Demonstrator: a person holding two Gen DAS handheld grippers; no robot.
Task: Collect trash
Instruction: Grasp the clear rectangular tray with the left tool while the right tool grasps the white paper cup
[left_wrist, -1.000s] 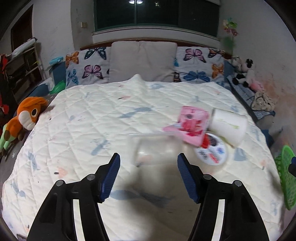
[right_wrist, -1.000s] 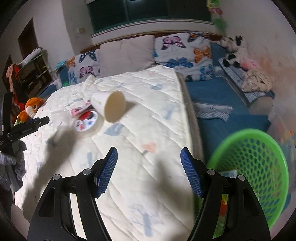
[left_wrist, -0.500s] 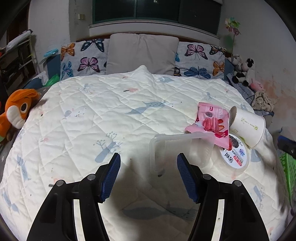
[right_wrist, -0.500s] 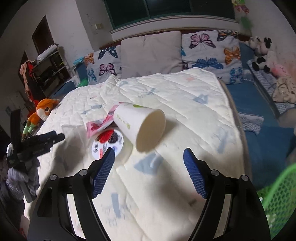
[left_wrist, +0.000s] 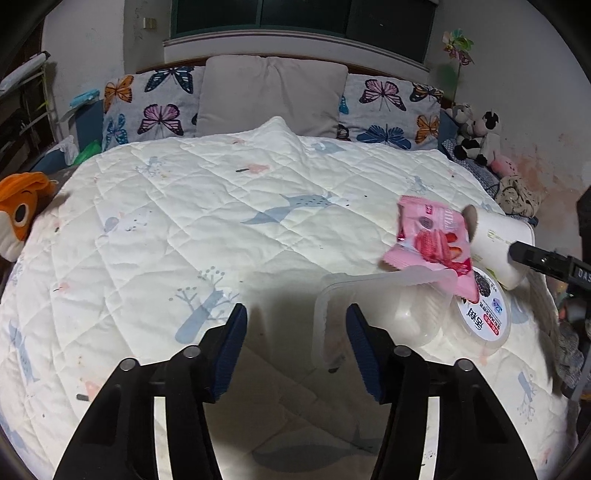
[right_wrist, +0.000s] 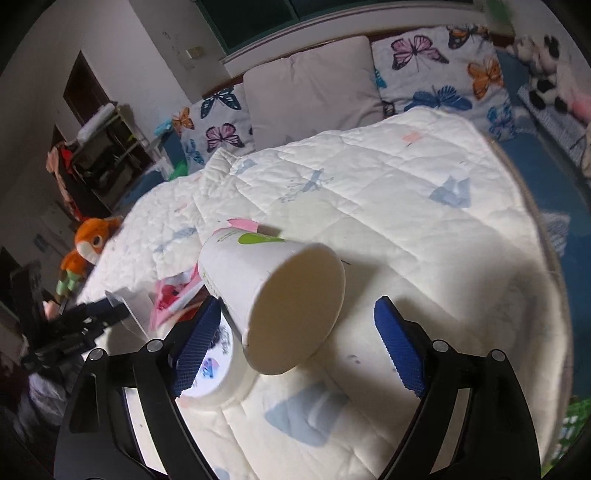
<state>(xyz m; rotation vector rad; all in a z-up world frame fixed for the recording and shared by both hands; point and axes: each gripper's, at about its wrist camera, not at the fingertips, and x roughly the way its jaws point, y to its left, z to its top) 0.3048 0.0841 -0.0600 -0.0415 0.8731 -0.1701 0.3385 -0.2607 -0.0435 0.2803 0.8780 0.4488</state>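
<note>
The white quilted cloth bedspread (left_wrist: 155, 229) is matt, stitched in a diamond pattern. At right of the left wrist frame, the clear plastic tray (left_wrist: 384, 314) is smooth and semi-glossy; the pink snack wrapper (left_wrist: 428, 240) is glossy film. The round white plastic tub with printed lid (right_wrist: 218, 380) looks smooth. At centre of the right wrist frame, the white paper cup (right_wrist: 273, 291) is matt. Gripper bodies are matt black plastic — the blue finger pads (right_wrist: 399, 350) are ribbed. The orange plush toy (right_wrist: 86, 243) is fuzzy cloth.
</note>
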